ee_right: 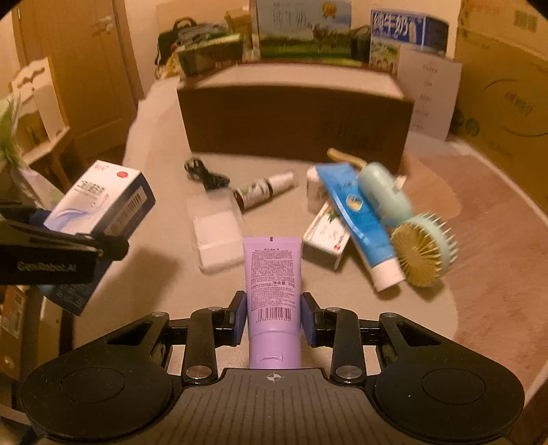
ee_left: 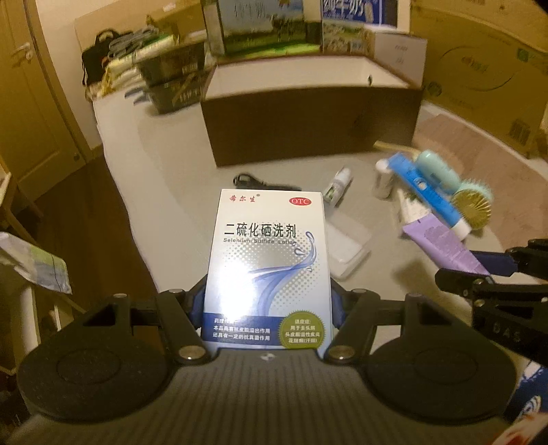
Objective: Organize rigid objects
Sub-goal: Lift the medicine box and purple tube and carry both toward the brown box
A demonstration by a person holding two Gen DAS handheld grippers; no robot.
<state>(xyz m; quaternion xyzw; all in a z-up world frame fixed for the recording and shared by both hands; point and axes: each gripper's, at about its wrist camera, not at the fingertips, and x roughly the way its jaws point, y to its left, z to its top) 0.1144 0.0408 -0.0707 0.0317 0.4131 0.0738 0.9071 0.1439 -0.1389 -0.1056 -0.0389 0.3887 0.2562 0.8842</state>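
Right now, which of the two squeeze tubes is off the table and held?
The purple tube, clamped between the right hand-held gripper's blue pads. The blue tube lies on the table, leaning across a white carton.

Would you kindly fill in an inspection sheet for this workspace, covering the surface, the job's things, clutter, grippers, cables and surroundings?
Surface: grey mat on the table, partly bare.
Job's things: lotion box and purple tube are held off the mat; blue tube, teal brush, white carton, spray bottle and clear case lie loose; dark storage box stands open behind them.
Clutter: blue tube, brush and carton are piled, overlapping.
Grippers: left gripper shut on the lotion box; right gripper shut on the purple tube.
Cables: black cable coiled on the mat.
Surroundings: milk cartons, cardboard boxes, wooden door.
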